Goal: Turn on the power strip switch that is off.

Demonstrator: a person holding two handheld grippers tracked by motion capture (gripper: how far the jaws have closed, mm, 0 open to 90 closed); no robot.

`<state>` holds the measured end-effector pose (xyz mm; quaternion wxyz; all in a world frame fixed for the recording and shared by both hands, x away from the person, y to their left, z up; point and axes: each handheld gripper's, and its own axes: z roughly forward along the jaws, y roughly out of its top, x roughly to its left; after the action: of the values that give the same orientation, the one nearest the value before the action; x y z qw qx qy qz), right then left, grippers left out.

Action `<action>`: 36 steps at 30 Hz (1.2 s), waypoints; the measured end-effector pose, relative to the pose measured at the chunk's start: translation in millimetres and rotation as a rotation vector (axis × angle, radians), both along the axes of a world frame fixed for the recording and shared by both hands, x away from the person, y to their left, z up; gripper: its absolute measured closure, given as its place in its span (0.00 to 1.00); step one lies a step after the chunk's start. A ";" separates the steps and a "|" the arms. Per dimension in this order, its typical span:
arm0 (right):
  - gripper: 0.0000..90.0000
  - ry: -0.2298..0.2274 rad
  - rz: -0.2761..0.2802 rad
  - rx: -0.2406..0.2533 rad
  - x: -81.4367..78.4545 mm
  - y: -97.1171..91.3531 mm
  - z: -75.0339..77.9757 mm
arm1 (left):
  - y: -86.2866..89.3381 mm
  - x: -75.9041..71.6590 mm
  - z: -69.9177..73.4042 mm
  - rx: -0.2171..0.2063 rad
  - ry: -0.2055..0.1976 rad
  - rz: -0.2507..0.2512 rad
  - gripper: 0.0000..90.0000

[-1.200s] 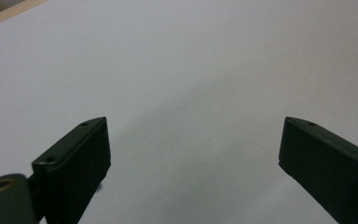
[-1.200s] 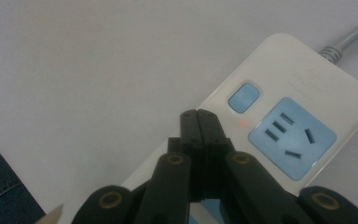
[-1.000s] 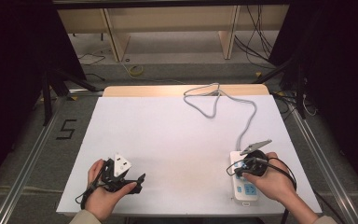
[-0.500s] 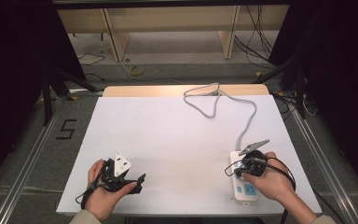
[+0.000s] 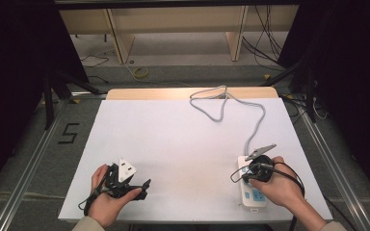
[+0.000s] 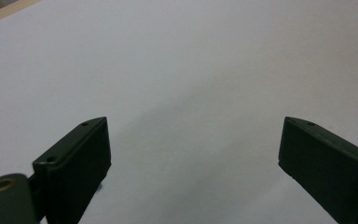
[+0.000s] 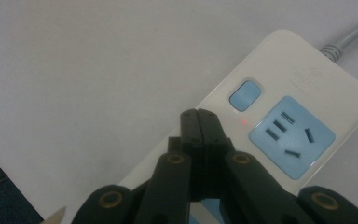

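Observation:
A white power strip (image 7: 317, 84) with a blue switch (image 7: 245, 95), a lit red lamp and a blue socket (image 7: 291, 135) lies near the table's front right corner (image 5: 254, 196). My right gripper (image 7: 198, 114) is shut with nothing between its pads. Its tips sit over the strip just beside the switch; whether they touch it I cannot tell. In the high view a hand holds the right gripper (image 5: 251, 173) over the strip's far half. My left gripper (image 6: 193, 125) is open wide over bare white table. It rests in the other hand at the front left (image 5: 142, 188).
The strip's grey cable (image 5: 257, 127) runs up the right side of the white table (image 5: 183, 139) and loops at the far edge. A wooden strip borders the far edge. Metal rails flank the table on both sides, and shelving with loose cables stands behind.

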<state>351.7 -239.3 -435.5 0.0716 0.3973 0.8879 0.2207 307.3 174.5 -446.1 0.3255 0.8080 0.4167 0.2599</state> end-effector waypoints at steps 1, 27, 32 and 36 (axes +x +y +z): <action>1.00 0.000 -0.001 -0.002 0.0 0.3 0.1 | -0.1 0.0 0.0 0.000 0.000 0.000 0.10; 1.00 0.010 0.002 -0.042 0.8 5.7 0.6 | -2.8 -0.3 -0.6 0.001 0.003 -0.006 0.10; 1.00 0.016 0.000 -0.047 1.5 6.7 0.1 | -3.8 -0.7 -0.4 0.000 0.001 -0.007 0.10; 1.00 0.016 -0.001 -0.042 1.4 6.3 0.0 | -4.0 -0.9 -0.3 0.001 0.001 -0.010 0.10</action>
<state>353.1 -233.0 -435.5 0.0727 0.3978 0.8927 0.1988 306.4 170.5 -446.4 0.3262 0.8103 0.4128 0.2582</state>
